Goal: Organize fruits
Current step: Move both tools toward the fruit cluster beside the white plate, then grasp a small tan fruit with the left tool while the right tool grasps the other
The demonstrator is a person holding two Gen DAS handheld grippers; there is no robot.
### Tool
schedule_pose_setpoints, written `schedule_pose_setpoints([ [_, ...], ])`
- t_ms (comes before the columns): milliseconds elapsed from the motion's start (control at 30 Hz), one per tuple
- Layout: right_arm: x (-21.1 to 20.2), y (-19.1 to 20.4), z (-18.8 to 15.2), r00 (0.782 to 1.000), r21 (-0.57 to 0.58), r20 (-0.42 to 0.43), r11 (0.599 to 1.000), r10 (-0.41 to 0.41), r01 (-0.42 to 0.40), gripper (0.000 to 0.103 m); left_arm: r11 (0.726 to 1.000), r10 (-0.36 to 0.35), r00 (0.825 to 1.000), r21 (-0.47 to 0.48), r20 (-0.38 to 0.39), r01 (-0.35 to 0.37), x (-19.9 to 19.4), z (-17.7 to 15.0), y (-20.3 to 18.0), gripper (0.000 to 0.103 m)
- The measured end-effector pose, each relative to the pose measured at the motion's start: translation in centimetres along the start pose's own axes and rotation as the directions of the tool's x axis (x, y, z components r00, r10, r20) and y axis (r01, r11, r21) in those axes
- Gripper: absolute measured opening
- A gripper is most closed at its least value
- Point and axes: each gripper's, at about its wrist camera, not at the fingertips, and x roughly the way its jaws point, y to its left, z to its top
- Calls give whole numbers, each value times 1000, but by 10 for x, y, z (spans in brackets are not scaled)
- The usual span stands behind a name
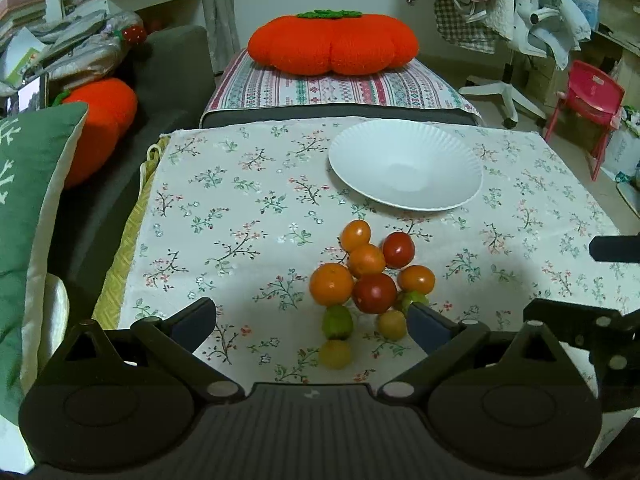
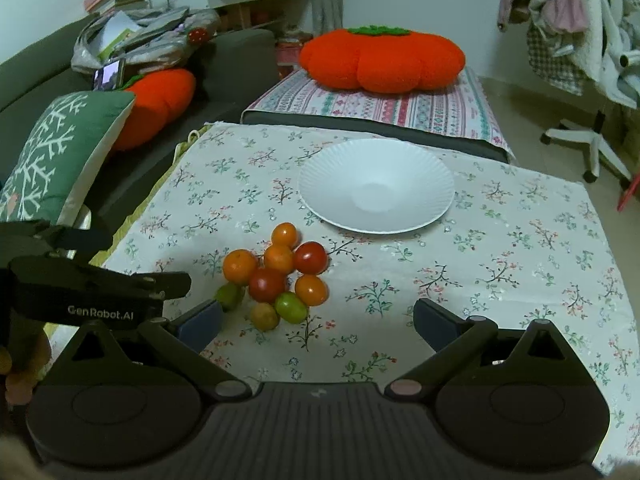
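A cluster of small fruits (image 1: 370,280) lies on the floral tablecloth: several orange ones, two red, two green and two yellowish. It also shows in the right wrist view (image 2: 276,276). A white fluted plate (image 1: 404,164) stands empty behind the cluster, also seen in the right wrist view (image 2: 376,186). My left gripper (image 1: 312,326) is open just in front of the fruits, its right finger next to a green fruit (image 1: 410,300). My right gripper (image 2: 318,328) is open and empty, to the right of the cluster.
The floral tablecloth (image 1: 240,220) covers the table. A large orange pumpkin cushion (image 1: 332,42) sits on a striped bench behind. A green pillow (image 1: 28,208) and a sofa lie to the left. A red child's chair (image 1: 586,100) and an office chair stand at the right.
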Motion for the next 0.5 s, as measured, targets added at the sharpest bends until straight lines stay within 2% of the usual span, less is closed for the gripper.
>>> schedule_pose_setpoints([
  [300,5,0,-1,1000,-5,2,1000,30,-30,92,1000,5,1000,25,1,-5,5,-1,0,86],
  [500,5,-3,-3,999,-11,10,999,47,-47,90,1000,9,1000,29,11,-9,8,-3,4,86],
])
